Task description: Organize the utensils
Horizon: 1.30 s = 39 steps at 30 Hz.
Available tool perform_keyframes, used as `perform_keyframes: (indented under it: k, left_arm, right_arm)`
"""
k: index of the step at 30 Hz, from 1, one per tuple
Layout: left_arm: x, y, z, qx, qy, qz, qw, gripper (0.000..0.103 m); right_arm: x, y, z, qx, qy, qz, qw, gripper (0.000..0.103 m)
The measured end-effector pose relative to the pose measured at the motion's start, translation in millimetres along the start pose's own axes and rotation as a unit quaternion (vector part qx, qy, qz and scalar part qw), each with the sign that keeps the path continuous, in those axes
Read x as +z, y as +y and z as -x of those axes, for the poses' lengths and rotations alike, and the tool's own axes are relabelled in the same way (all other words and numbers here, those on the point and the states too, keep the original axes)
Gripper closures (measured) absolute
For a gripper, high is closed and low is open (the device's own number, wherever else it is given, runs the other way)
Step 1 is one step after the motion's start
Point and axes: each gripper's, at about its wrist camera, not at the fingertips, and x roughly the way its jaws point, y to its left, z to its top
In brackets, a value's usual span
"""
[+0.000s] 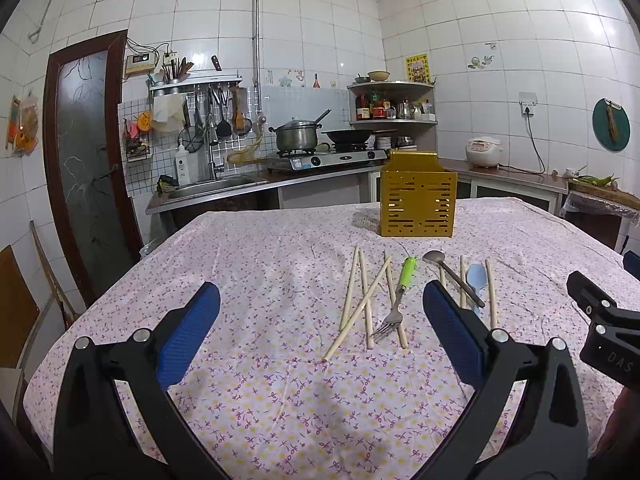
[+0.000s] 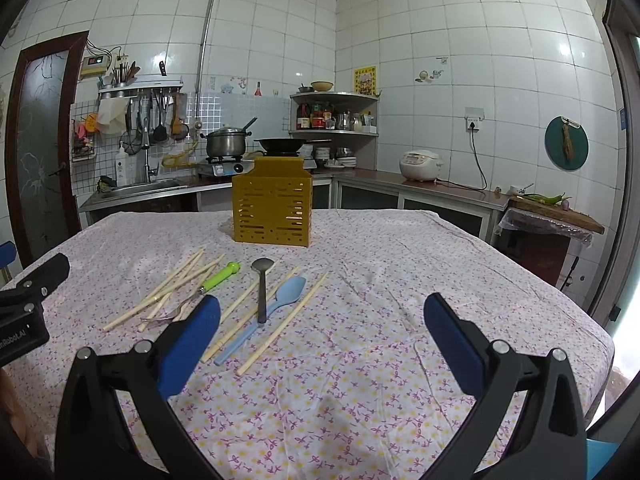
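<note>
A yellow slotted utensil holder [image 2: 272, 210] stands upright toward the far side of the surface [image 2: 380, 320], which is covered in a floral cloth. In front of it, apart from it, lie the utensils: wooden chopsticks [image 1: 362, 300] criss-crossed, their long axes running roughly toward the holder; a green-handled fork [image 1: 400, 292], handle toward the holder and tines toward the camera; a metal spoon [image 2: 262, 284], bowl toward the holder; and a light blue plastic spoon [image 2: 276, 304]. Nothing lies between them and the holder. The left hand-held gripper [image 1: 320, 328] and right hand-held gripper [image 2: 320, 336] hover with blue pads spread wide, holding nothing. "DAS" is readable on the right one's body.
</note>
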Motion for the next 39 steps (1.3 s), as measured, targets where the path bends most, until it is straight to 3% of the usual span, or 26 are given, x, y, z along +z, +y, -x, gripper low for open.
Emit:
perform_keyframes:
  k: [39]
  left_arm:
    - [-0.3,-1.9,0.0,-0.002,0.001,0.001,1.0000,0.005]
  right_arm:
    - [-1.0,-2.9,-1.1,0.000,-0.001,0.000,1.000,0.004]
